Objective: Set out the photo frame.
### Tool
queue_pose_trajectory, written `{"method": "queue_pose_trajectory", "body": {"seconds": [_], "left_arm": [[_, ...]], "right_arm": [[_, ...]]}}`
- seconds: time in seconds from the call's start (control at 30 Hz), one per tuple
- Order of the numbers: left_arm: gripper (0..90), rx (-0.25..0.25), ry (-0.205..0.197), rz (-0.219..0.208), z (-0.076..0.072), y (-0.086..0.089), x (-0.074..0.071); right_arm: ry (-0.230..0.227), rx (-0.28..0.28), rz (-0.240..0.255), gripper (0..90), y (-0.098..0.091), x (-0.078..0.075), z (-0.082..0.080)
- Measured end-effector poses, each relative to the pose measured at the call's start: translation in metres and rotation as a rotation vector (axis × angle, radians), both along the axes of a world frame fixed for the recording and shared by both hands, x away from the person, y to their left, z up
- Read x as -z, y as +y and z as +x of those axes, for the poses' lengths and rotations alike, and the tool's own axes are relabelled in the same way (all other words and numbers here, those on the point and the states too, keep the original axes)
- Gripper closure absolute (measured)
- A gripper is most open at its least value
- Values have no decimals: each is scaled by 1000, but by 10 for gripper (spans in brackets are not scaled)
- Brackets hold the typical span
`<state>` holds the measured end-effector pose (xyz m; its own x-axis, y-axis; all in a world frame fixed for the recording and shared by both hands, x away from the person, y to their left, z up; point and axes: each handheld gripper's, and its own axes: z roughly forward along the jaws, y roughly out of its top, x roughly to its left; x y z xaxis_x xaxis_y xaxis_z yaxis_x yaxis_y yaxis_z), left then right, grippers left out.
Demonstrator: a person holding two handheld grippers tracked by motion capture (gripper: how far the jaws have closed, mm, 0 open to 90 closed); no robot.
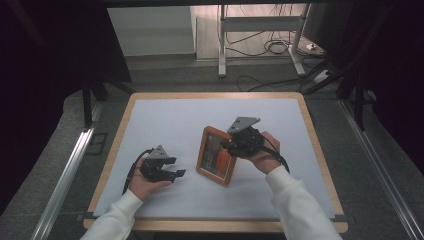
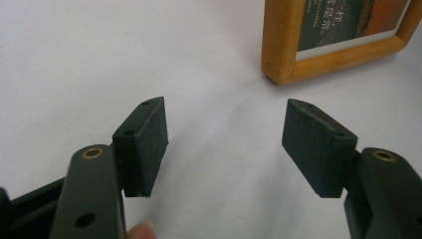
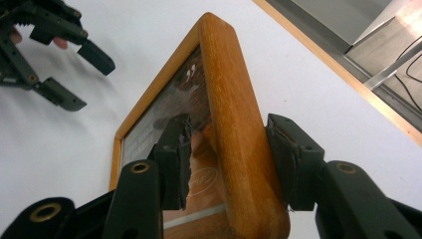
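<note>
High view: the tabletop [image 1: 165,115], white-surfaced with a wooden rim, carries a wooden picture frame [image 1: 216,156] a little right of its middle. The frame stands propped on its lower edge, leaning, its glazed front turned toward the left side of the tabletop; the print inside has a dark upper band and an orange patch below.

The person's two white-sleeved forearms come in from the near edge. The right hand [image 1: 265,157] holds the right claw [image 1: 231,145] at the frame's right-hand side, near its top. The left hand [image 1: 142,182] rests on the tabletop well left of the frame, with the left claw [image 1: 177,167] pointing toward it.

In the right gripper view, the right claw [image 3: 231,159] straddles the frame's rounded wooden side bar [image 3: 234,124]: one pad sits against the glass front, the other beside the outer wooden edge. A thin gap shows along the outer pad, so the claw looks released around the bar rather than clenched on it. The left claw [image 3: 74,72] shows far off at the upper left, over the white surface.

In the left gripper view, the left claw [image 2: 226,144] stands wide and released with bare tabletop between its pads; the frame's lower corner [image 2: 278,69] lies ahead and apart from them.
</note>
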<state>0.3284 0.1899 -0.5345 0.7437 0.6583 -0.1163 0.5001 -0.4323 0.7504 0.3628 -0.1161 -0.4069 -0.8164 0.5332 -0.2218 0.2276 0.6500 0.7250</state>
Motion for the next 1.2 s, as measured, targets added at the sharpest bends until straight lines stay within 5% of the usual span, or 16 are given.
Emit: {"method": "queue_pose_trajectory", "body": {"seconds": [0.17, 0.43, 0.8, 1.07, 1.2], "left_arm": [[343, 0, 3, -3, 0, 0, 0], [342, -4, 1, -8, 0, 1, 0], [341, -3, -1, -2, 0, 0, 0], [340, -8, -2, 0, 0, 1, 0], [340, -10, -3, -5, 0, 1, 0]], "right_arm": [[-4, 14, 14, 525, 1, 2, 1], [-13, 113, 102, 269, -10, 5, -9], [57, 180, 228, 243, -50, 27, -39], [136, 194, 250, 419, -56, 60, -64], [193, 159, 235, 603, -51, 76, -74]]}}
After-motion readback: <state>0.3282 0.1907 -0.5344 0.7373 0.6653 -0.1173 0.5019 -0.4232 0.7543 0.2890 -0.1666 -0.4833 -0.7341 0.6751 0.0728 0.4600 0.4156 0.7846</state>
